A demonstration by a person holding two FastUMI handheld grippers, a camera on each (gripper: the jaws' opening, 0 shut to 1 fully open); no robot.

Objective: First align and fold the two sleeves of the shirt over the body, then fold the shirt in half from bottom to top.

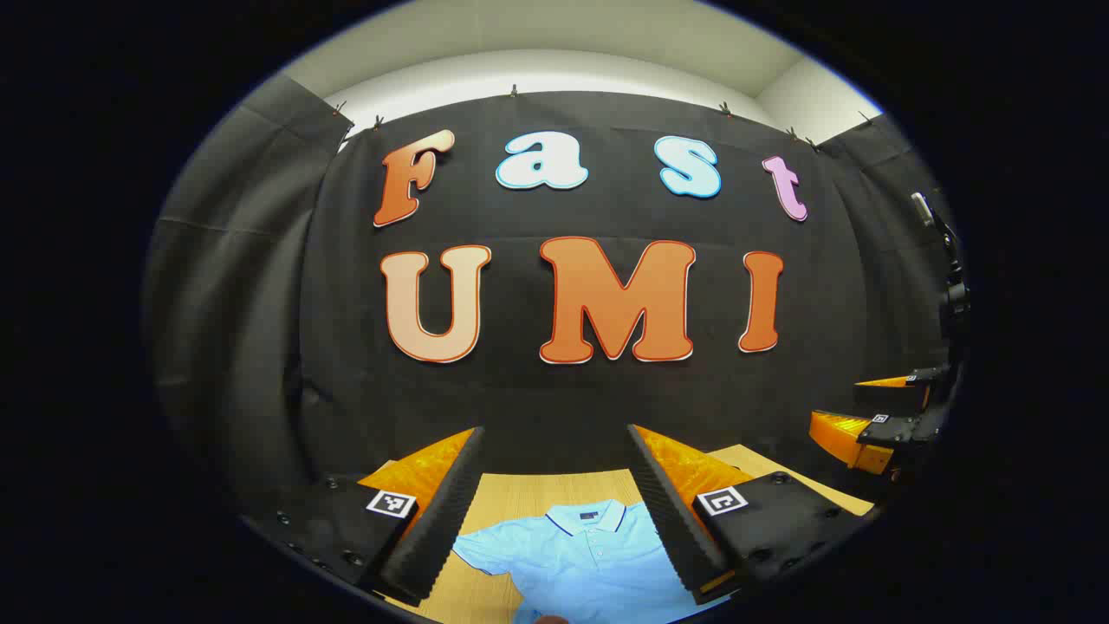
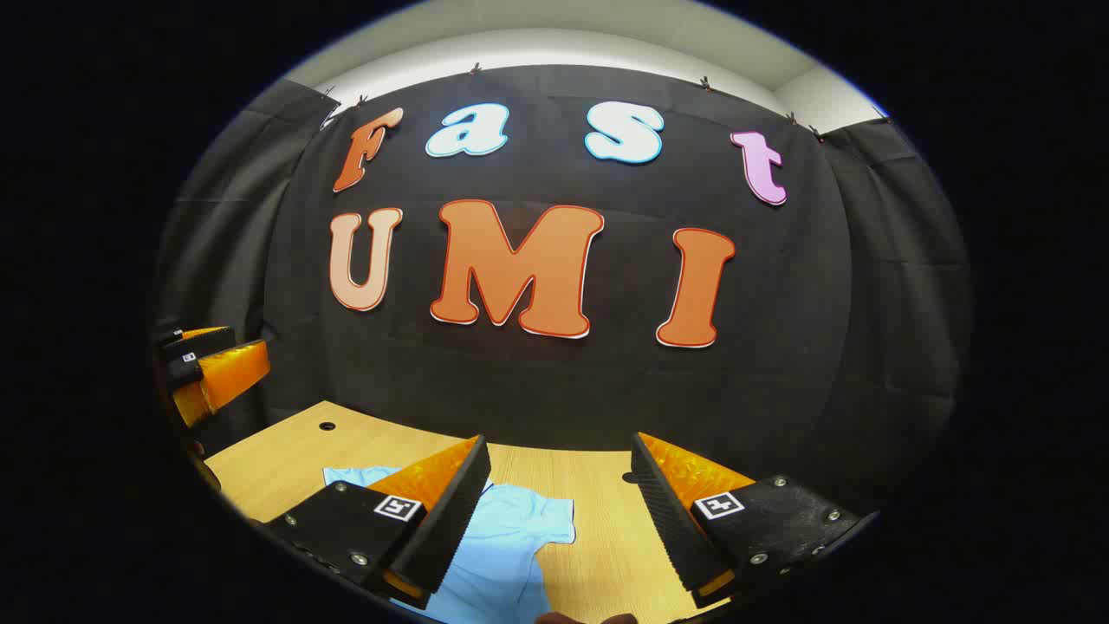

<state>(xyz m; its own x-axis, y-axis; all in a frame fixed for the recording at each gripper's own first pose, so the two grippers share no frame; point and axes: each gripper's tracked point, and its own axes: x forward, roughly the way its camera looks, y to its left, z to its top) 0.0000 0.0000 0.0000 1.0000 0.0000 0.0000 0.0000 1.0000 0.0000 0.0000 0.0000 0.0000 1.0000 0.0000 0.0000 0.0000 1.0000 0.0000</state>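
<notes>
A light blue polo shirt (image 1: 576, 555) lies flat on the wooden table (image 1: 520, 494), collar toward the booth wall, with dark piping on the collar and cuff. My left gripper (image 1: 554, 429) hangs open above it, and the shirt's collar and chest show between its fingers. In the right gripper view the shirt (image 2: 511, 542) lies low and left, one short sleeve (image 2: 550, 520) spread toward the middle. My right gripper (image 2: 559, 438) is open above the table with nothing between its fingers. Its left finger (image 2: 442, 520) hides part of the shirt.
The table (image 2: 277, 459) has a small round hole (image 2: 327, 425) at the far left and another (image 2: 625, 477) near the right finger. Black cloth walls close the back and sides. The other gripper shows at the right edge (image 1: 875, 425) and at the left edge (image 2: 212, 373).
</notes>
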